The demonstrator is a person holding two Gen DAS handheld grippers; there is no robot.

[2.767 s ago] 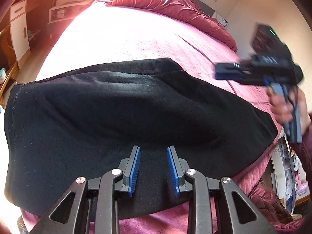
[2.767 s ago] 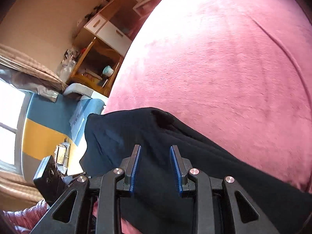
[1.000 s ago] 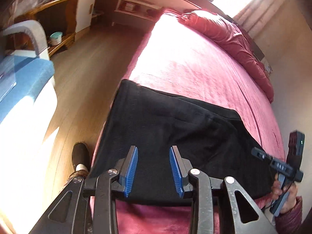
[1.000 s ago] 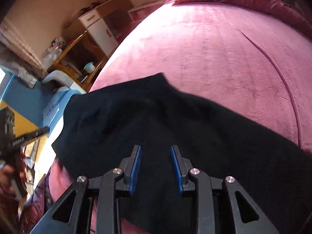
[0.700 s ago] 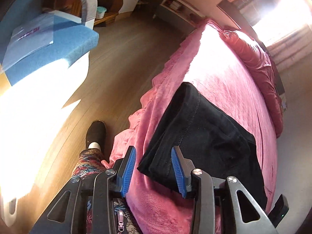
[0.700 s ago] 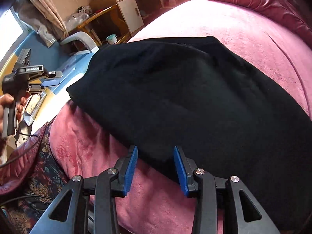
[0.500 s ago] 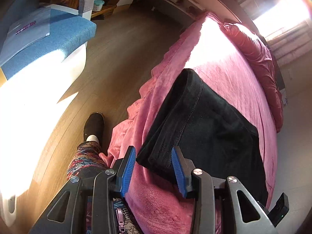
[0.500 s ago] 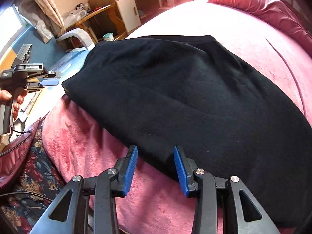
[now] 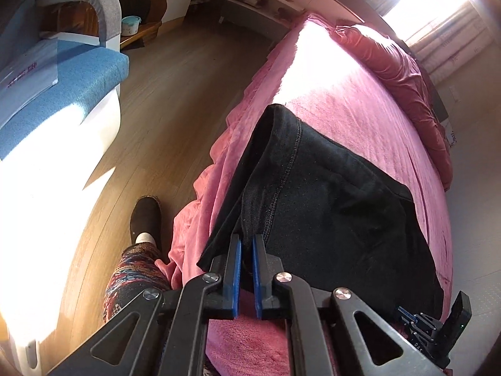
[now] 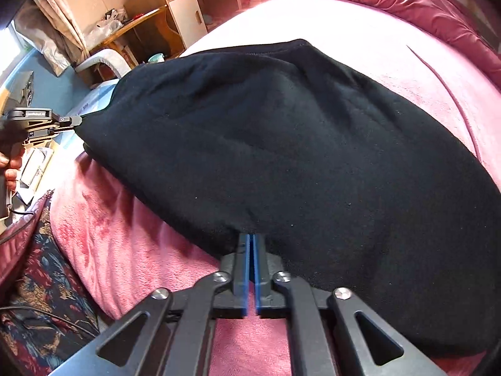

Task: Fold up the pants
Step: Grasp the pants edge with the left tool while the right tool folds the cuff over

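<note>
Pants (image 9: 328, 194) (black) pinched by both tools (image 9: 246, 244) (image 10: 251, 241).

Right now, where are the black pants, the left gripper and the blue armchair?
black pants (image 10: 297, 144): right wrist view, middle of the top layer.
left gripper (image 9: 246, 244): left wrist view, between the fingertips, at the pants' edge.
blue armchair (image 9: 81, 75): left wrist view, seat cushion.

The left wrist view looks along the left gripper (image 9: 246, 244) from the bed's (image 9: 360, 119) near corner, close to the pants (image 9: 328, 194), facing toward the pillow end at 1 o'clock, floor (image 9: 175, 100) at 10 o'clock. The right wrist view looks along the right gripper (image 10: 251, 241), very near the pants (image 10: 281, 131), facing across the bed (image 10: 391, 53) toward the desk (image 10: 147, 22) at 11 o'clock. Both views share pants, bed and blue chair (image 9: 72, 72).
</note>
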